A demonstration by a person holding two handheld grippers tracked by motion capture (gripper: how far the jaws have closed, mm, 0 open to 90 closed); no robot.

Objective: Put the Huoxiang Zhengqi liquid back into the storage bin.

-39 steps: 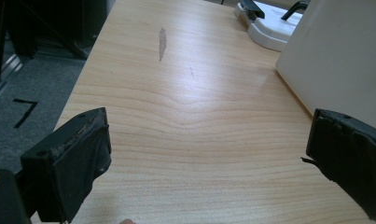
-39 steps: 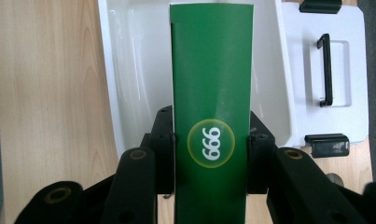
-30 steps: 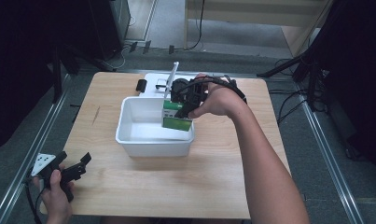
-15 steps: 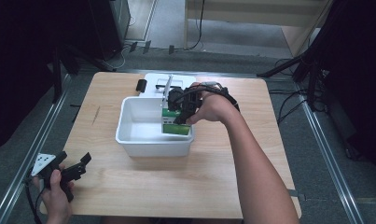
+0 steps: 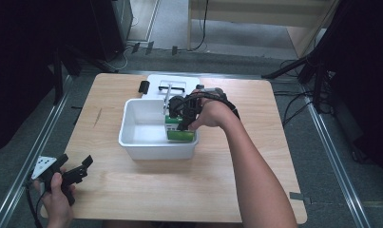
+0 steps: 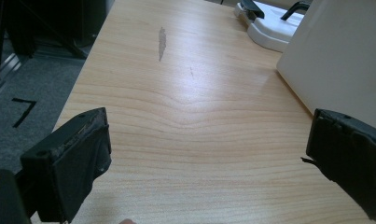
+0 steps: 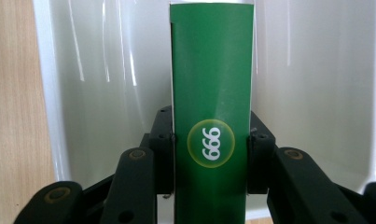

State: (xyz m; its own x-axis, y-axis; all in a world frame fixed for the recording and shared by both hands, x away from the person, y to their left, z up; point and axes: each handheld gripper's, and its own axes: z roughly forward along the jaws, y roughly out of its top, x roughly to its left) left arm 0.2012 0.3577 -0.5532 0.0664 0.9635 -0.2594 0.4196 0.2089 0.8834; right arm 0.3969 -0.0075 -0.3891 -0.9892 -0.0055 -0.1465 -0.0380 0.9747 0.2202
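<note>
A green box (image 7: 212, 116) marked 999 sits between my right gripper's jaws, which press on both its sides. In the high view my right gripper (image 5: 179, 121) holds the green box (image 5: 180, 135) low inside the white tub (image 5: 146, 151), against its right wall. My left gripper (image 5: 80, 172) rests in a hand at the table's near left corner, away from the tub. Its black pads (image 6: 71, 163) stand wide apart over bare wood with nothing between them.
A white lid (image 5: 156, 84) with a black handle lies flat behind the tub, and a small black piece (image 5: 143, 87) sits beside it. The tub's outer wall (image 6: 344, 60) stands close on the right in the left gripper view. A grey scuff (image 6: 161, 43) marks the tabletop.
My right gripper has carried the green box lower into the tub and slightly toward the near wall. The left gripper has stayed where it was.
</note>
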